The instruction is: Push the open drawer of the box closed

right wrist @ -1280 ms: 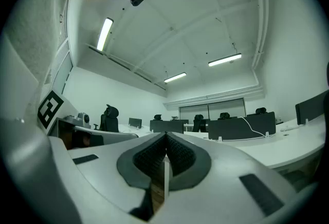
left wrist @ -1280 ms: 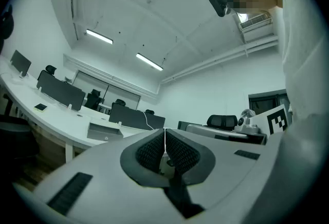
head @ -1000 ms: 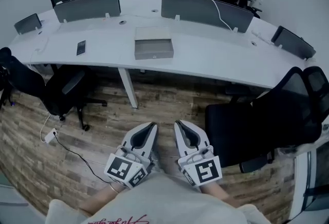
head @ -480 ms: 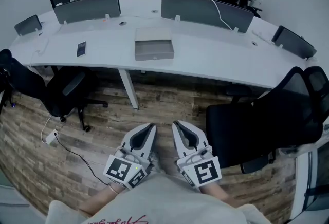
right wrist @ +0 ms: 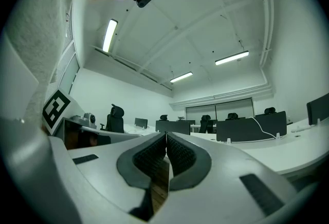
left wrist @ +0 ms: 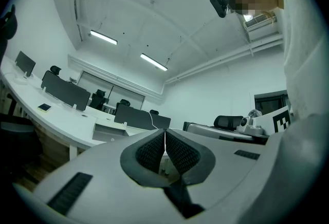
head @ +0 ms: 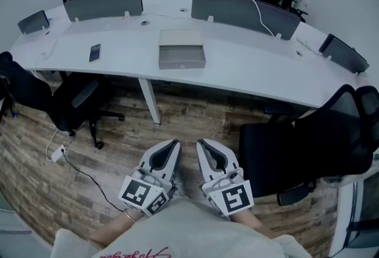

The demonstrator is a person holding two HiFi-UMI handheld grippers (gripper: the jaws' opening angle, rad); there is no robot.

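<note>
At the far left, a small dark flat phone (head: 94, 52) lies on the long curved white desk (head: 249, 67), and a black office chair (head: 74, 103) stands partly tucked under the desk's near edge. The flat grey rectangular box (head: 182, 57) rests on the desk near its middle, to the right of the phone. From the head view it is too small to tell where its drawer ends and its body begins. In the left gripper view the box (left wrist: 109, 133) shows only as a pale block beyond the jaws.

The left gripper (head: 176, 144) is held low over the wooden plank floor (head: 177, 115), close to the person's body, its jaws pressed together with nothing between them (left wrist: 164, 133). The right gripper (head: 199, 142) sits just beside it, its jaws likewise closed on nothing (right wrist: 165, 135). Both point toward the desk, and the box lies well apart from them, far ahead and roughly in line with the gap between them. The person's forearms are cut off by the picture's lower edge.

A second black office chair (head: 296, 144) stands to the right of the right gripper
</note>
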